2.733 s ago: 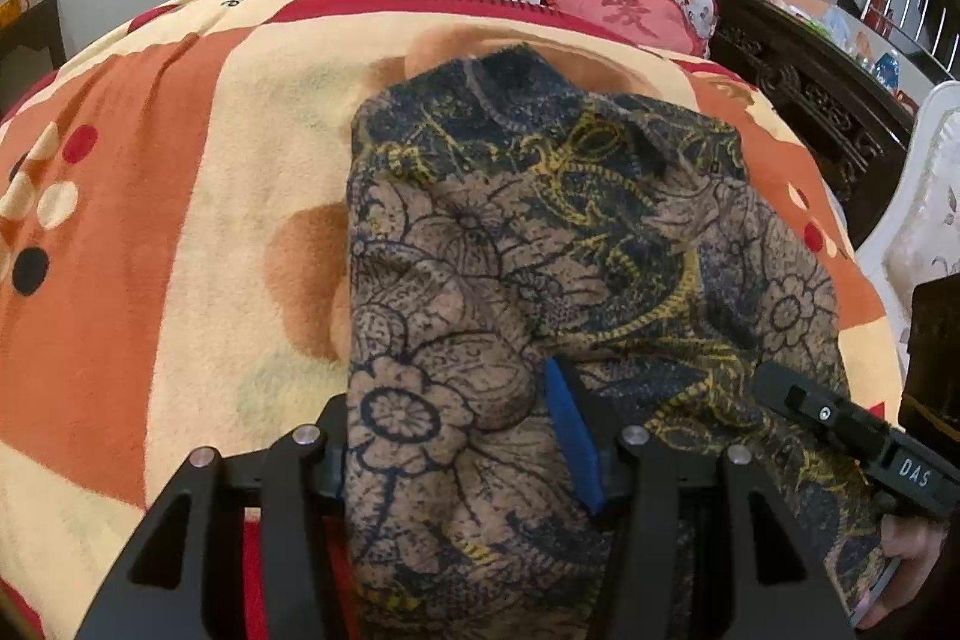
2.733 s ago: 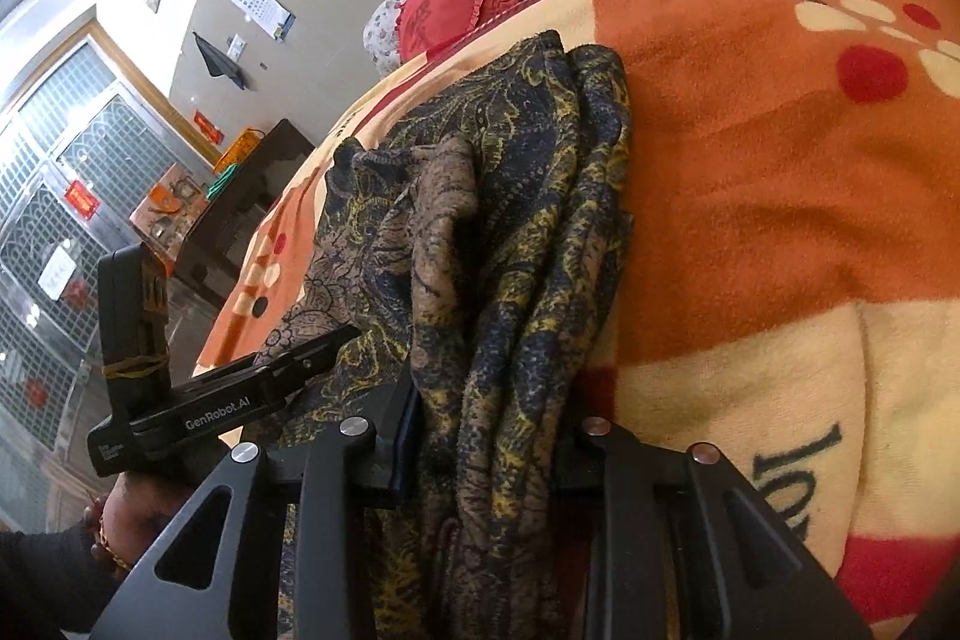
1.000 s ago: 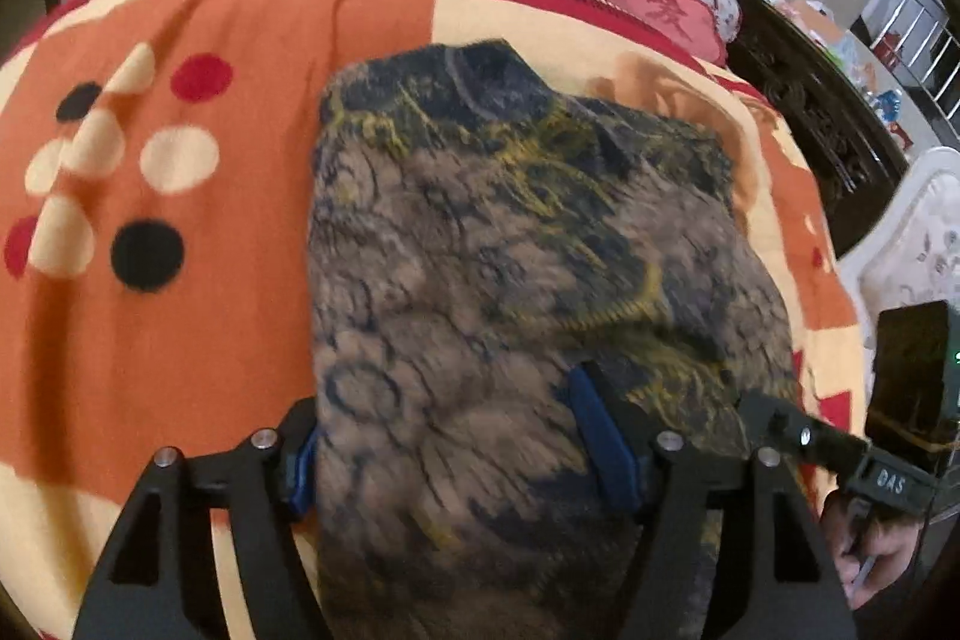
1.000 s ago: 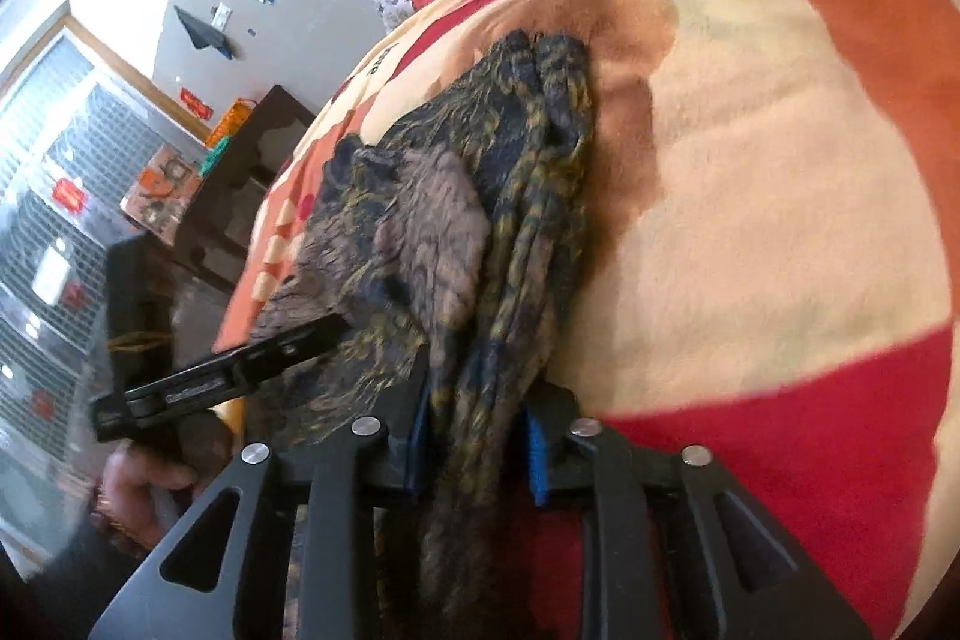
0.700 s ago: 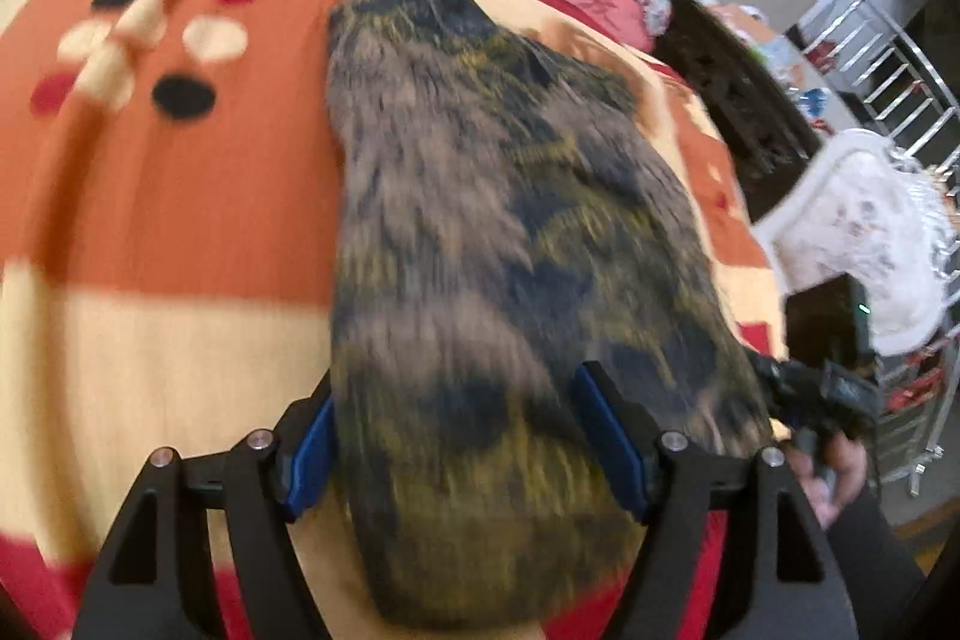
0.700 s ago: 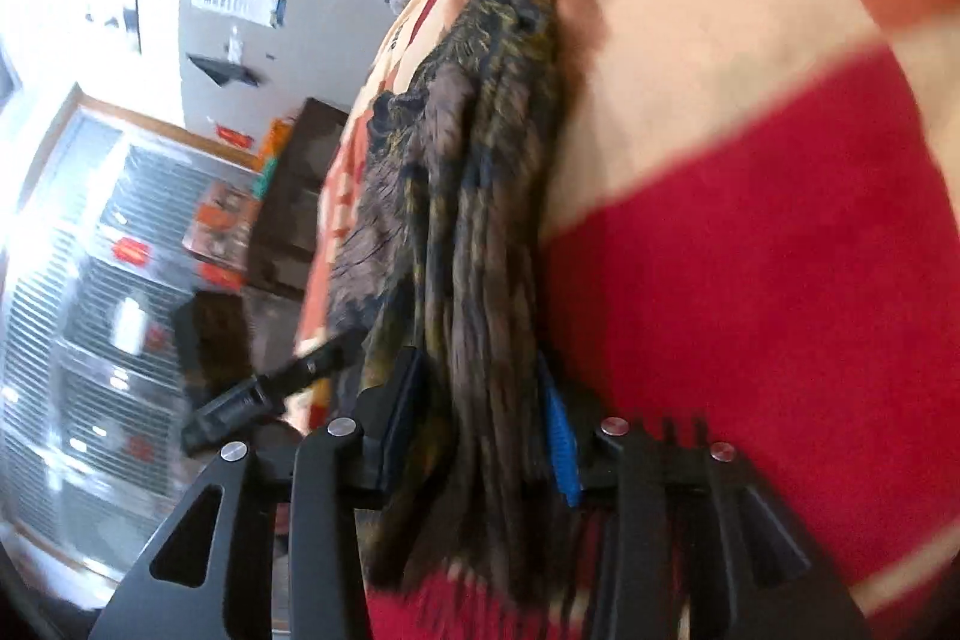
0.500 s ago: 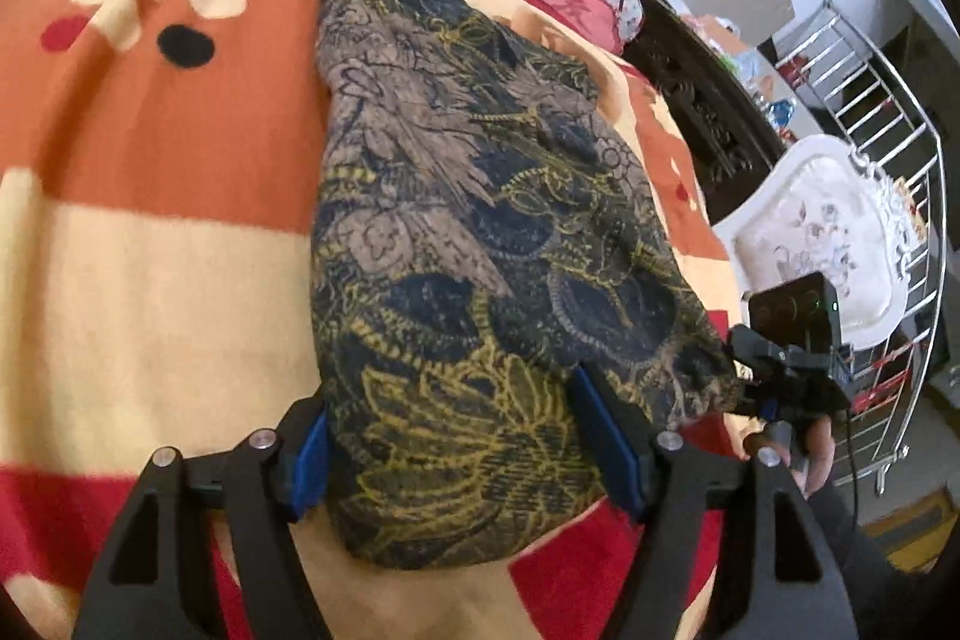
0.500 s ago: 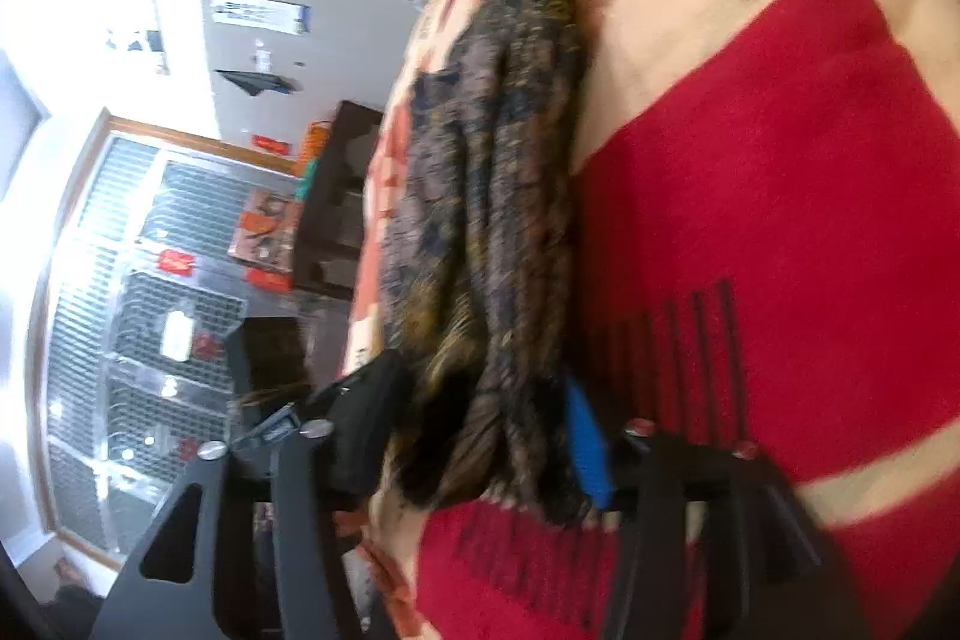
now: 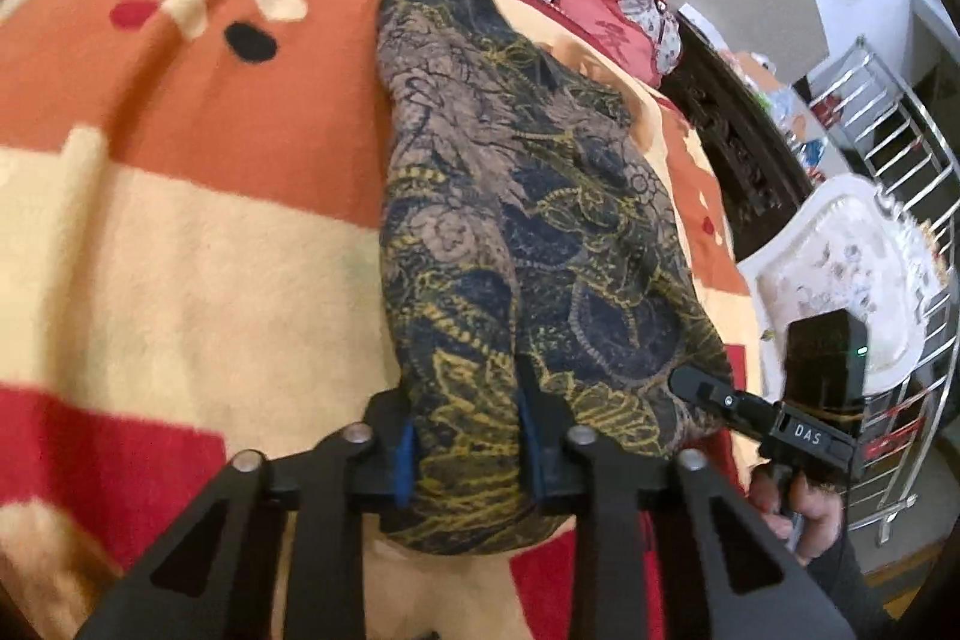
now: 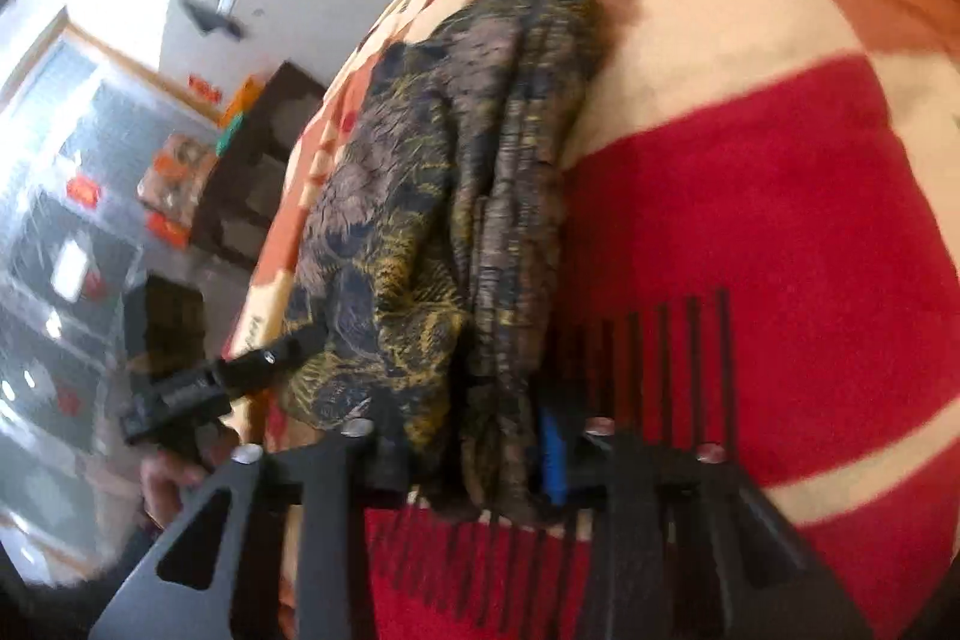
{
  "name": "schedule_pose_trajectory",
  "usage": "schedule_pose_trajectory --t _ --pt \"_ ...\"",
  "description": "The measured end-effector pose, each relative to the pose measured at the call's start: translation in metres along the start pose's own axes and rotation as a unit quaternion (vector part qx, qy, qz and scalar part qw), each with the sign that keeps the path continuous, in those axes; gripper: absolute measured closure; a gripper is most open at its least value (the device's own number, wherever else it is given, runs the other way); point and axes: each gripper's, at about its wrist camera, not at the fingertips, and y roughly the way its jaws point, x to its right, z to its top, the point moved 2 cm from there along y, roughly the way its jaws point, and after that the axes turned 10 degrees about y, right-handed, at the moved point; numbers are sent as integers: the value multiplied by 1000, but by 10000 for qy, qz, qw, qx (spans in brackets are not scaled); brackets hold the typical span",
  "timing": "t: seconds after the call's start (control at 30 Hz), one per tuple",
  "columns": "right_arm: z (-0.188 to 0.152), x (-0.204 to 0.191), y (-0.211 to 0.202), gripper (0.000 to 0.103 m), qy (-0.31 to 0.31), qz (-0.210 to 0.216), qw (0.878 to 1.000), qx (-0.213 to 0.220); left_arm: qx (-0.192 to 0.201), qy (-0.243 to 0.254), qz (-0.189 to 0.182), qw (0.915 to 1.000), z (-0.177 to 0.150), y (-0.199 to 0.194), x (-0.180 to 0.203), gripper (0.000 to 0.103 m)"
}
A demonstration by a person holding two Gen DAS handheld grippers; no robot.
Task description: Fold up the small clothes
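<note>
Now garment (image 9: 528,232) edge clamped between left gripper (image 9: 468,451) fingers, bulk beyond.

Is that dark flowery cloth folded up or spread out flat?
Folded: the cloth shows stacked layers along its edge, pinched by both tongs.

folded dark floral garment (image 9: 528,244) on blanket (image 9: 180,232)

The garment (image 9: 528,244) is thin, soft woven cloth with a matt, finely printed floral surface, and it bunches into limp folds. Under it, the blanket (image 9: 180,244) looks thick and fuzzy, a napped fleece with no shine. The left gripper (image 9: 465,451) and right gripper (image 10: 474,451) are matt black plastic with small bright metal screws and smooth blue pads on the fingers (image 10: 552,451).
</note>
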Motion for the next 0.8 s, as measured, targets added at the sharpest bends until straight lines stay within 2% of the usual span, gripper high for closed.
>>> schedule_pose_trajectory --t 0.07,0.13,0.27,0.3,0.37,0.43,0.47,0.53,0.6,0.7,0.77,0.8 --pt "-5 -11 -5 80 -228 -265 9993 87 -61 192 172 9996 -3 -7 13 79" --pt "-9 -15 -9 81 -255 -391 9989 51 -115 249 146 9995 -8 -11 17 79" --pt "-17 -18 -3 81 -55 -235 9995 -219 -139 277 161 9994 -22 -12 15 77" --pt "-19 -14 0 81 45 -155 9994 -304 -125 291 190 9993 -22 -10 13 73" --pt "-20 -6 5 79 257 -78 9991 -329 -128 250 263 9993 -22 -6 9 53" --pt "-16 0 4 78 449 49 9985 -298 -144 110 288 9994 -20 -8 1 44" --pt "-13 -1 2 76 503 32 9983 -298 -120 100 323 9994 -19 -11 -1 44" --pt "-11 -5 -14 74 427 -188 9988 -142 74 222 596 9980 -13 -25 -2 45" --pt "-3 -26 -35 72 -3 -550 9979 344 437 417 945 9937 2 -40 4 45" --pt "7 -71 -55 72 -655 -929 9868 1157 752 508 969 9911 28 -45 18 45" --pt "5 -95 -51 72 -967 -1119 9792 1388 828 637 1049 9890 43 -31 30 45" --pt "1 -110 -35 72 -1227 -1162 9776 1256 862 678 1082 9881 48 -23 35 45"
